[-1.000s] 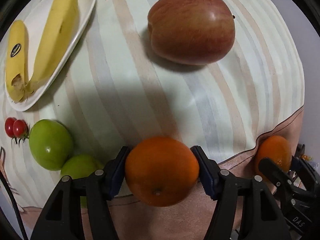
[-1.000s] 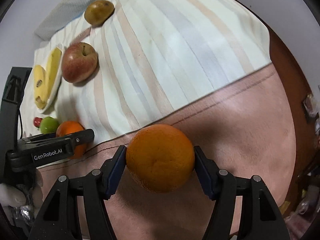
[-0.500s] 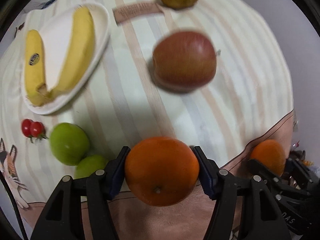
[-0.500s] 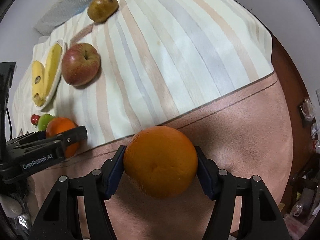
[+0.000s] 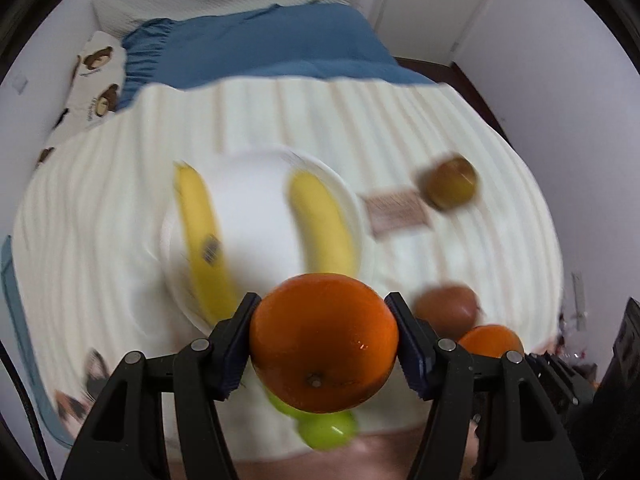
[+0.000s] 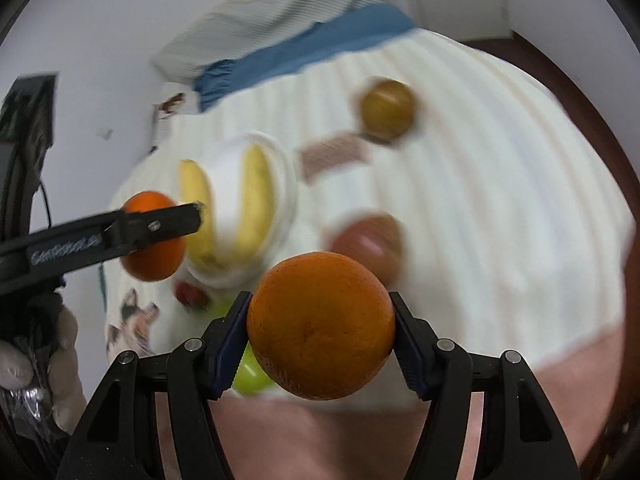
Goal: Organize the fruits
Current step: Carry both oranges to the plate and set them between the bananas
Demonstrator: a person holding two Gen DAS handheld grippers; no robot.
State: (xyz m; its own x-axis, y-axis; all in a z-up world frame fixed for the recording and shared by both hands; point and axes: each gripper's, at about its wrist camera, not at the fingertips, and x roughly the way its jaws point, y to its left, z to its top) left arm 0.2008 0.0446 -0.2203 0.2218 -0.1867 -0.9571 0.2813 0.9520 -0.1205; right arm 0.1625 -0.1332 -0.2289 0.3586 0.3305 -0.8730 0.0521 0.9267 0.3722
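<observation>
The bed (image 5: 256, 52) fills most of both views: a blue fitted sheet at the far end, and over it a pale striped blanket (image 5: 460, 128) of soft, ribbed-looking cloth with a pinkish-brown border along the near edge; the background is smeared by blur, so fine texture is hard to judge. On the blanket lies an oval white plate (image 5: 256, 200), smooth and glossy, with two yellow bananas (image 5: 200, 220) along its sides, their long axes running roughly from the near edge toward the far end, curving toward each other at the near end. Right of the plate sit a round reddish apple (image 5: 448, 308) and, farther off, a brownish-green rounded fruit (image 5: 450, 186), probably a pear, just beside a small brown fabric label (image 5: 398, 212).

The left gripper (image 5: 324, 344), of black plastic with dark blue ribbed pads, has its jaws closed on an orange (image 5: 324, 344); the dimpled, shiny fruit sits squarely between the pads, stem scar facing the camera, held in the air above the near end of the plate. The right gripper (image 6: 320, 332) clamps a second orange (image 6: 320, 332) the same way, centred between its pads, above the blanket's near edge and just in front of the apple. Beneath the oranges peeks a smooth green fruit (image 5: 328, 432); small red tomatoes (image 6: 190, 294) lie blurred near the plate.
</observation>
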